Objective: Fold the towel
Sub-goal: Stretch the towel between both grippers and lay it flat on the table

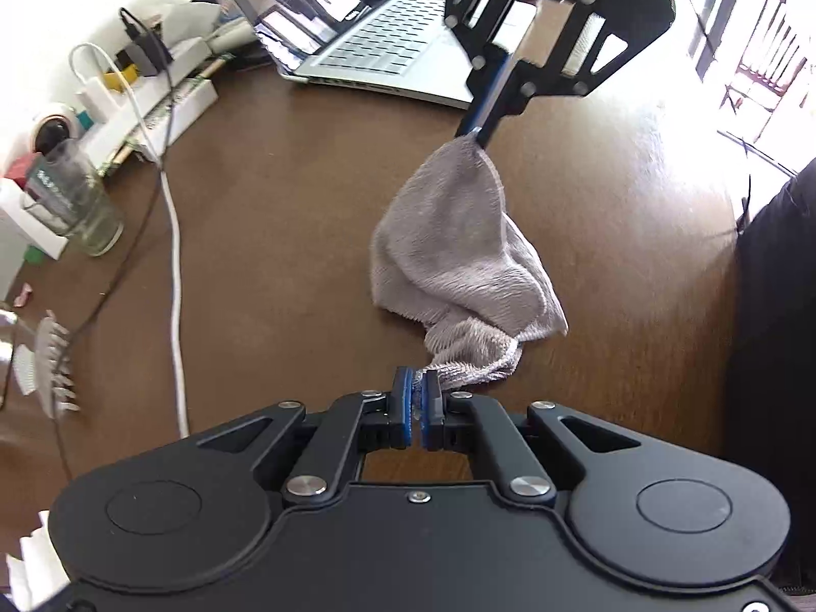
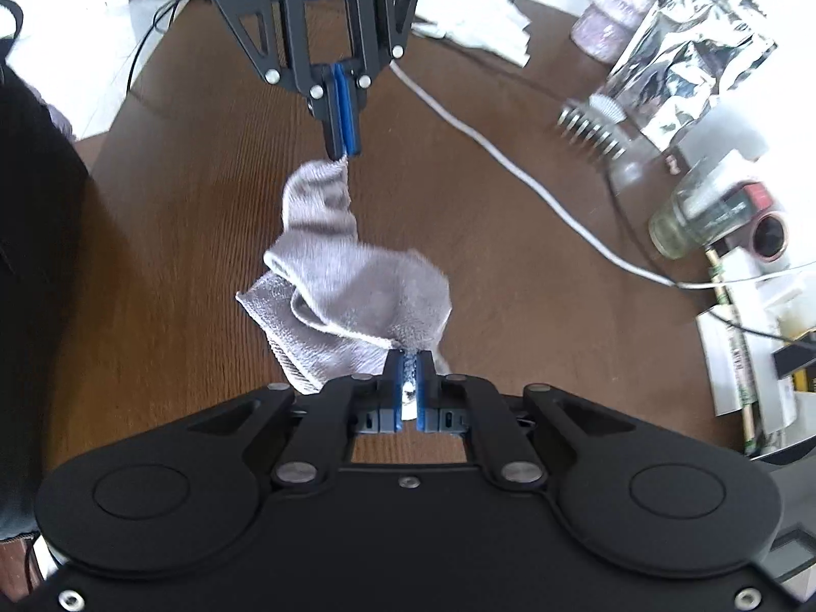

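Observation:
A small grey towel (image 1: 459, 255) hangs crumpled between both grippers above the brown table (image 1: 285, 234). My left gripper (image 1: 417, 380) is shut on one corner of it at the bottom of the left wrist view. Across from it, my right gripper (image 1: 477, 135) is shut on the opposite corner. In the right wrist view the towel (image 2: 357, 285) sags in loose folds; my right gripper (image 2: 408, 362) pinches a corner close to the camera, and my left gripper (image 2: 342, 153) grips the far corner from above. The towel's lower folds seem to rest on or just above the table (image 2: 510, 265).
An open laptop (image 1: 367, 25) sits at the table's far side. A white cable (image 1: 176, 255) runs across the wood. A glass jar (image 1: 81, 204), a white brush (image 1: 48, 362), boxes and a foil bag (image 2: 683, 51) crowd the edge. A person's dark clothing (image 1: 775, 306) borders the table.

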The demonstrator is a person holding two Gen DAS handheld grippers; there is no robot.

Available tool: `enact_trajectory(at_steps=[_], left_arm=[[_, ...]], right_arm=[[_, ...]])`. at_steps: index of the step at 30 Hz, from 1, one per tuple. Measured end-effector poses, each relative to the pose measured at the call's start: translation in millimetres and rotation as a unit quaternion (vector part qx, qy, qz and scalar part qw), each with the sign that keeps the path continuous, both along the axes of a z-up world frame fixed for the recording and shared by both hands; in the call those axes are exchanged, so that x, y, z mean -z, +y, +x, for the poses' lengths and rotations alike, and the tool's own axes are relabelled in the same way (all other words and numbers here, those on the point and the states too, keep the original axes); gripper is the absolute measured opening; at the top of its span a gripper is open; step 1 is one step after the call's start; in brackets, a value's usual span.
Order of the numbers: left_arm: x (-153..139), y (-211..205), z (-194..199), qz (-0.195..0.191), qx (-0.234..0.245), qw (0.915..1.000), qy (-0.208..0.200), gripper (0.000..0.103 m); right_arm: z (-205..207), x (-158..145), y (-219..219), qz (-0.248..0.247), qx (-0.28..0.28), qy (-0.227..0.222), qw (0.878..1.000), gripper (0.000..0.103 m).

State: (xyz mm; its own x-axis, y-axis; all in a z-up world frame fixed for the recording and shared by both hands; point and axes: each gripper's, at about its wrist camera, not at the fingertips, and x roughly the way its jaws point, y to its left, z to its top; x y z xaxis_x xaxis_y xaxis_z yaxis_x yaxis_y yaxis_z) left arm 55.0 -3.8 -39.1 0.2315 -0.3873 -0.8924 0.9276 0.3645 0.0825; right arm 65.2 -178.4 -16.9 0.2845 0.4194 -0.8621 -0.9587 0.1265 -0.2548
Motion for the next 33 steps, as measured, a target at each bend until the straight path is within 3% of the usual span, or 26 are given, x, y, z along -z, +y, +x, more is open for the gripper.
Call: enact_trajectory(at_steps=[10, 24, 29, 33], left_arm=[[-37.8, 12.4, 9.6, -0.022, -0.021, 0.9988, -0.037, 0.003], [-119.9, 31.0, 64.5, 0.018, -0.009, 0.9902, -0.138, 0.003], [-163.6, 35.5, 70.1, 0.02, -0.014, 0.9828, -0.183, 0.003], [-180.4, 34.5, 60.3, 0.023, -0.009, 0.9801, -0.197, 0.003]], right_arm=[[9.1, -55.0, -4.7, 0.022, 0.013, -0.033, 0.999, 0.005], [52.6, -123.6, -6.5, 0.031, 0.027, -0.13, 0.991, 0.005], [60.2, -150.5, -7.5, 0.048, 0.029, -0.162, 0.985, 0.005], [53.3, -162.3, -12.6, 0.053, 0.024, -0.172, 0.983, 0.005]])
